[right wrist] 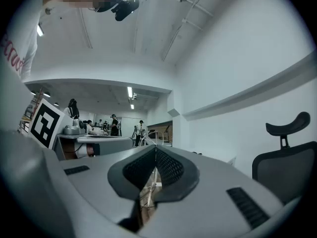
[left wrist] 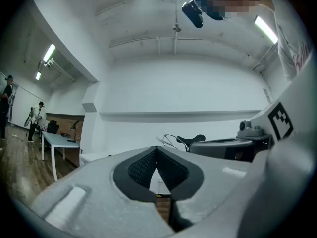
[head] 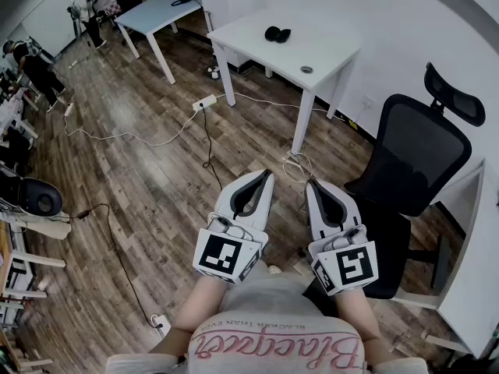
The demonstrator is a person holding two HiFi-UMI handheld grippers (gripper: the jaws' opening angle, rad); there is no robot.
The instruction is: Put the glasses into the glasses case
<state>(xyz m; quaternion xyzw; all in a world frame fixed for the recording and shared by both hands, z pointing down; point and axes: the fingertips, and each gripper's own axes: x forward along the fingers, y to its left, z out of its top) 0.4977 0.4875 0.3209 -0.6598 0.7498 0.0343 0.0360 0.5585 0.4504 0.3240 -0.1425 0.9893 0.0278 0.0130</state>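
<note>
A dark lump [head: 277, 33] lies on the far white table [head: 327, 53]; it is too small to tell whether it is the glasses, the case or both. My left gripper [head: 269, 174] and right gripper [head: 313, 184] are held side by side in front of my chest, well short of that table, above the wooden floor. Both are shut with their tips touching and nothing between them. In the left gripper view the left gripper [left wrist: 156, 148] points at a white wall. In the right gripper view the right gripper [right wrist: 156, 147] points along the room.
A black office chair [head: 413, 162] stands close on the right beside a white desk edge [head: 475, 232]. Cables and a power strip [head: 204, 102] trail over the floor. A second white table [head: 156, 14] and people [head: 86, 10] are far off at the left.
</note>
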